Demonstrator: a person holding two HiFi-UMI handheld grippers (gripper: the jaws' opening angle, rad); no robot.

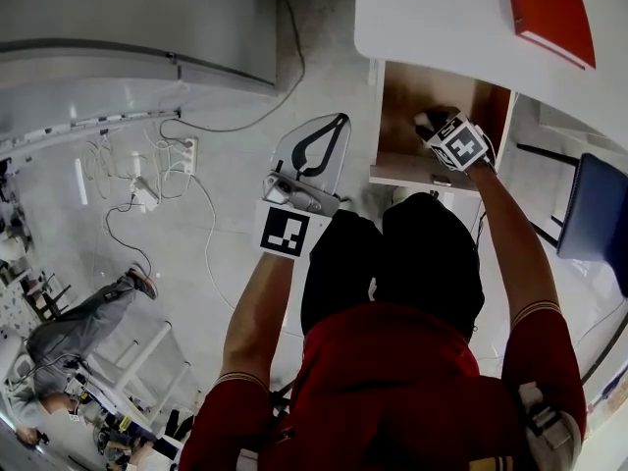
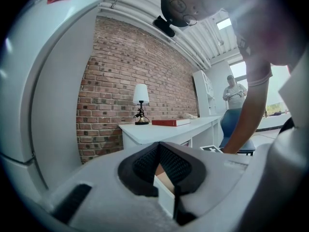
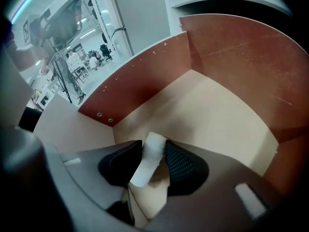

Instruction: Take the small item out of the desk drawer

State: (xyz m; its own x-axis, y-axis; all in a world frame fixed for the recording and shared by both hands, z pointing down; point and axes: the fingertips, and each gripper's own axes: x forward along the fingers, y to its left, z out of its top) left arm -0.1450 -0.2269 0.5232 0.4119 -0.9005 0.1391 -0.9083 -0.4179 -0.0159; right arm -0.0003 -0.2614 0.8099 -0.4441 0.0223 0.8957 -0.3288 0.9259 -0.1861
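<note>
The desk drawer point(image 1: 422, 170) stands pulled out under the white desk point(image 1: 432, 18), with a pale floor point(image 3: 212, 115) and reddish-brown walls. My right gripper point(image 1: 434, 122) reaches down into it. In the right gripper view a small white block point(image 3: 146, 161) stands between the pads of the right gripper point(image 3: 154, 146), which is shut on it just above the drawer floor. My left gripper point(image 1: 340, 120) hangs over the floor to the left of the drawer, away from it. The left gripper view shows the left gripper point(image 2: 158, 147) shut, its pads meeting at the tips with nothing held.
A red book point(image 1: 549, 8) lies on the desk top, and a small lamp point(image 2: 140, 100) stands further along it. A blue chair point(image 1: 594, 214) is at the right. Cables and a power strip point(image 1: 186, 155) lie on the floor at the left. A person point(image 1: 78, 332) sits far left.
</note>
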